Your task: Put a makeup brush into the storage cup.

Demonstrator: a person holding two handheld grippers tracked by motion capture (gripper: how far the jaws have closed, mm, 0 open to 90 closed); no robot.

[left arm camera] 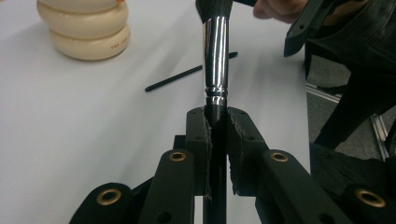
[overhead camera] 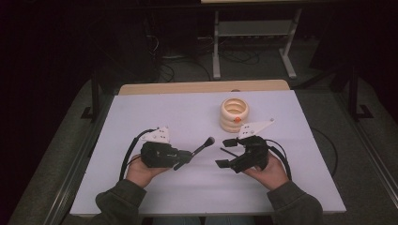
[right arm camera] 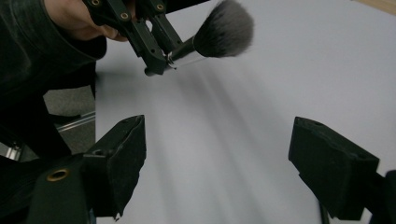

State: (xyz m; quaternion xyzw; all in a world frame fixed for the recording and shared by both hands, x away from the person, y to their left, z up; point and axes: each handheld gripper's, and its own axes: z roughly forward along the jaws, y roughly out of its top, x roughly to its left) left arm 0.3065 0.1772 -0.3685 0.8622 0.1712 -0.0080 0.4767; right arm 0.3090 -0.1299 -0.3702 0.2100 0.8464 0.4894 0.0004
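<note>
Jaws first: my left gripper [overhead camera: 185, 158] has its two pads clamped tight on the black handle of a makeup brush [overhead camera: 202, 146], while my right gripper [overhead camera: 225, 151] stands with its jaws spread wide and nothing between them.

From the high view, the brush sticks out of my left jaws up and to the right, its dark head raised over the white table [overhead camera: 155, 112], just short of the upper finger of my right gripper. Both my hands rest low at the near edge, left hand [overhead camera: 141, 171] and right hand [overhead camera: 268, 172], with the grippers facing each other.

My left gripper view shows what the high view cannot — the pads [left arm camera: 198, 140] meet the handle just below the shiny metal ferrule, and the handle runs down between them along the line of the jaws. It also shows a thin black stick [left arm camera: 189, 72] lying flat on the table beyond the brush, and a cream ring stack [left arm camera: 86, 30] standing at the far left, well apart from the brush.

My right gripper view gives the other side — the brush's bristles [right arm camera: 224, 30] are a soft grey puff, fanned out, hanging above the table, well ahead of my own open jaws and a little left of the gap between them.
</note>
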